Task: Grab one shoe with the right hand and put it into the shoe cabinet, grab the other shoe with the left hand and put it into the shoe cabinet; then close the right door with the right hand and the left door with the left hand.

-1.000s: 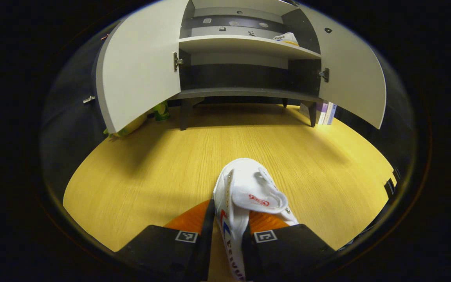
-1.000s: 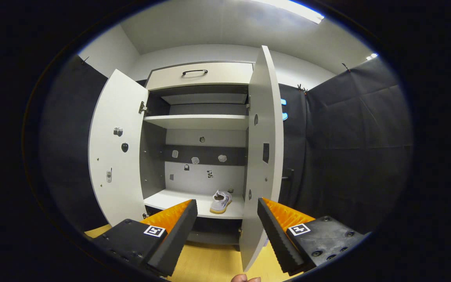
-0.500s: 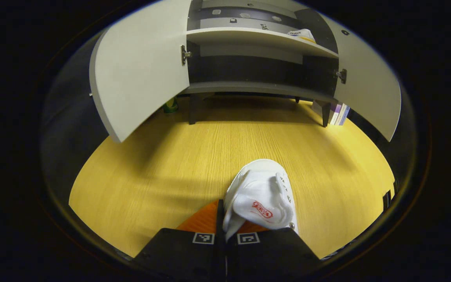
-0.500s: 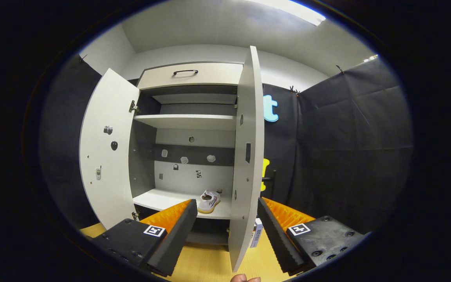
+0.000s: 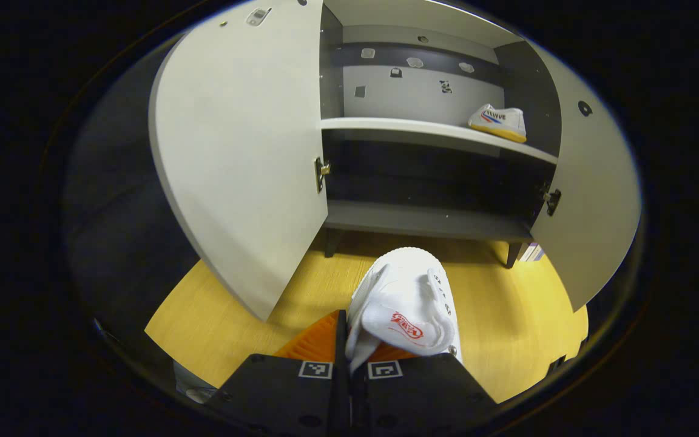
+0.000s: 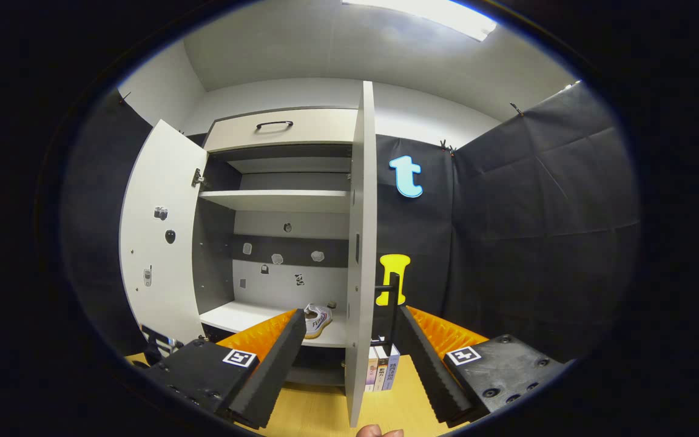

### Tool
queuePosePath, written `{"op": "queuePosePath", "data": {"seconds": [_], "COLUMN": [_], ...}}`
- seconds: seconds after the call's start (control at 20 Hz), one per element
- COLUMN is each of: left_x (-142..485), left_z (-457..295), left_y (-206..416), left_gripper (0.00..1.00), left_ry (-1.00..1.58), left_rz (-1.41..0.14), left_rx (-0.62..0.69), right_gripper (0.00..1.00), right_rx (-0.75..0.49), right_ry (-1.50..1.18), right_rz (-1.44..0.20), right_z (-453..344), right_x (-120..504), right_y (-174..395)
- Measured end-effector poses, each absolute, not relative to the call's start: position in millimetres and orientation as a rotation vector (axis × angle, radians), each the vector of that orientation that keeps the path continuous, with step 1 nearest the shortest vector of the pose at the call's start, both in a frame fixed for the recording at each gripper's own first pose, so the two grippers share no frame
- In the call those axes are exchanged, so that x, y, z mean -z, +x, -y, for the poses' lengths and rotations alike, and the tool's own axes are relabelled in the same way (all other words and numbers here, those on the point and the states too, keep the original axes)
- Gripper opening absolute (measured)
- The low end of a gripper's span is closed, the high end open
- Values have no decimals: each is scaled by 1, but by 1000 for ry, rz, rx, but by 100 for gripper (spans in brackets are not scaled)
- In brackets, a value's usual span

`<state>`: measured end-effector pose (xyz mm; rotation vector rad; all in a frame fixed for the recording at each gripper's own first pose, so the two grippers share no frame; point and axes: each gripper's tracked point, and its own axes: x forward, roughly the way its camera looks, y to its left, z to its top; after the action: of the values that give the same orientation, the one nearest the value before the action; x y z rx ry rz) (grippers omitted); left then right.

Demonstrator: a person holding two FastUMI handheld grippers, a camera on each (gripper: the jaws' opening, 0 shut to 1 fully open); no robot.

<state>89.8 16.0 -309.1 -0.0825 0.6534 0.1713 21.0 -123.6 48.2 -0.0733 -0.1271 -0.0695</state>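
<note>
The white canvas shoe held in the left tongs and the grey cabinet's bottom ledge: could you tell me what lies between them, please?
Bare yellow wooden floor, in the left gripper view, separates white canvas shoe from ledge.

You see a yellow wooden floor (image 5: 252, 315) under the shoe cabinet (image 5: 422, 221), which stands on its short legs. Some books (image 6: 381, 370) stand on the floor beside it. Inside, a white shelf (image 5: 410, 125) holds one white shoe (image 5: 499, 121) near its right end.
</note>
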Motion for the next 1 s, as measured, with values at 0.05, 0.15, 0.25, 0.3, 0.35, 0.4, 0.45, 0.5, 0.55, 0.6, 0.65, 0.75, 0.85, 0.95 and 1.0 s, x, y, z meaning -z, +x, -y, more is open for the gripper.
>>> {"op": "queuePosePath", "data": {"seconds": [0.05, 0.15, 0.25, 0.3, 0.35, 0.4, 0.45, 0.5, 0.55, 0.6, 0.65, 0.75, 0.85, 0.95, 1.0], "left_x": [291, 257, 223, 207, 192, 176, 162, 148, 134, 122, 111, 98, 95, 98, 104], "left_z": [-12, -4, 1, 1, 1, 4, 6, 8, 5, 0, -4, -10, -17, -22, -22], "left_y": [102, 131, 163, 179, 196, 211, 226, 241, 257, 274, 291, 325, 358, 389, 403], "left_gripper": [7, 7, 6, 6, 7, 6, 7, 7, 7, 7, 7, 7, 6, 7, 7], "left_ry": [-87, -101, -101, -87, -80, -92, -115, -134, -134, -124, -118, -110, -83, -59, -55], "left_rz": [-642, -617, -580, -561, -542, -524, -510, -498, -479, -461, -447, -434, -439, -466, -483], "left_rx": [-159, -142, -133, -138, -141, -141, -138, -135, -139, -152, -168, -197, -223, -248, -257], "right_gripper": [98, 98, 98, 98, 98, 98, 98, 98, 98, 96, 98, 96, 98, 98, 98], "right_rx": [69, 70, 70, 67, 66, 70, 76, 83, 90, 99, 108, 129, 160, 190, 205], "right_ry": [-67, -35, -14, -9, -7, -8, -10, -12, -13, -12, -9, -8, -20, -25, -25], "right_rz": [121, 114, 121, 123, 122, 121, 119, 117, 113, 108, 100, 86, 80, 77, 78], "right_z": [128, 136, 144, 148, 152, 157, 164, 171, 178, 184, 192, 205, 220, 237, 245], "right_x": [-45, -42, -42, -41, -40, -38, -36, -34, -32, -30, -27, -23, -21, -24, -26], "right_y": [22, 22, 23, 22, 21, 20, 19, 17, 15, 14, 12, 12, 13, 11, 9]}}
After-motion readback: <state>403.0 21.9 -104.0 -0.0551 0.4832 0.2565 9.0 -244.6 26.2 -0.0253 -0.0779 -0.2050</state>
